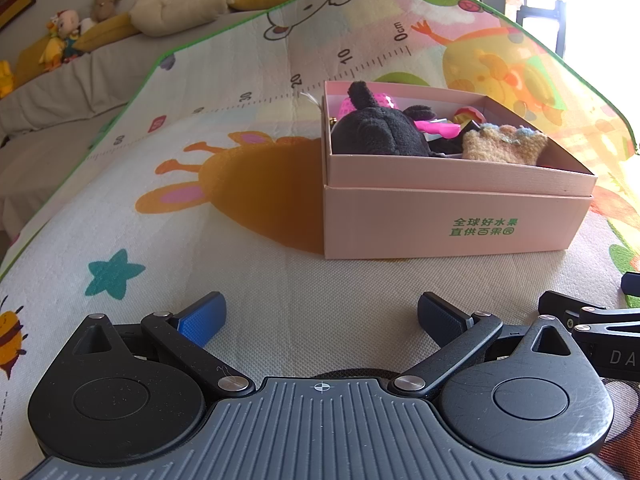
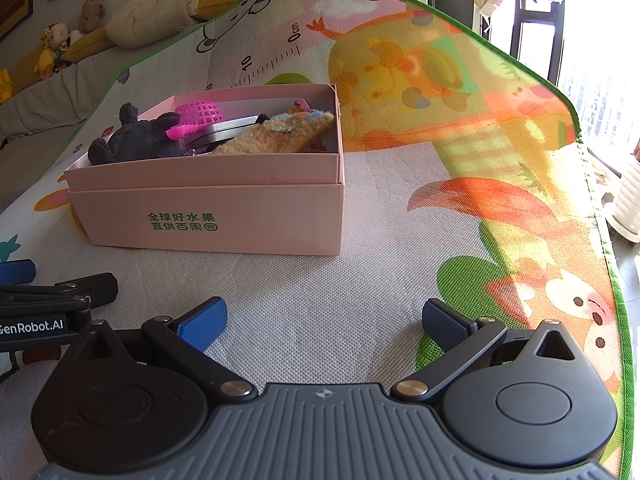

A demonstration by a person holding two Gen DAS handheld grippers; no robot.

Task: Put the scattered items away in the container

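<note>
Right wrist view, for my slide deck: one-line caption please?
Open right gripper rests empty on the play mat, facing a pink box already filled with toys.

Right gripper hangs wide open over the mat, nothing between its fingers. Ahead-left sits the pink box, holding a dark plush, pink scoop and tan knit. Left gripper pokes in alongside.
</note>
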